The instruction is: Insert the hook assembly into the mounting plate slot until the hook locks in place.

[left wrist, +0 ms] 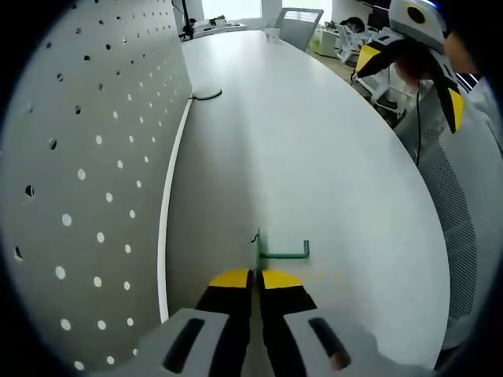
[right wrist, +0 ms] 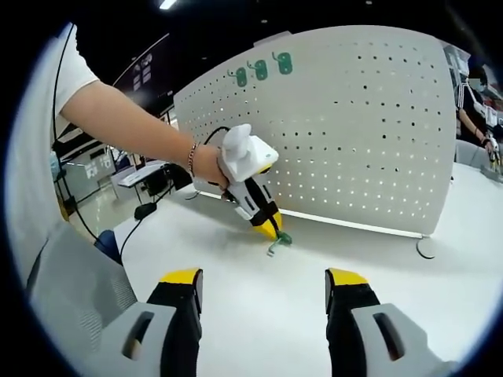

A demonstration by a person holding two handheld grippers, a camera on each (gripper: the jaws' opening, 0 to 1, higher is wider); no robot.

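In the left gripper view, the white pegboard (left wrist: 86, 181) fills the left side, standing upright on the white table (left wrist: 314, 157) with its lower edge running along the tabletop. A dark cable loop (left wrist: 206, 95) lies on the table at the board's far end. My left gripper (left wrist: 255, 276) has its yellow-tipped jaws pressed together on the green hook assembly (left wrist: 275, 250), which rests low over the table just beside the board, not yet in any hole. Nothing lies on the table between the hook and the board. At the upper right, my right gripper (left wrist: 409, 59) hangs above the table edge, near a grey mesh chair (left wrist: 448, 204). In the right gripper view, my arm (right wrist: 134, 126) reaches in from the left, holding the left gripper (right wrist: 271, 228) with the hook (right wrist: 279, 241) at its tip near the board's base (right wrist: 346, 133). Three green hooks (right wrist: 261, 71) sit along the board's top edge. My right gripper (right wrist: 263, 287) has its jaws spread wide apart, holding nothing.
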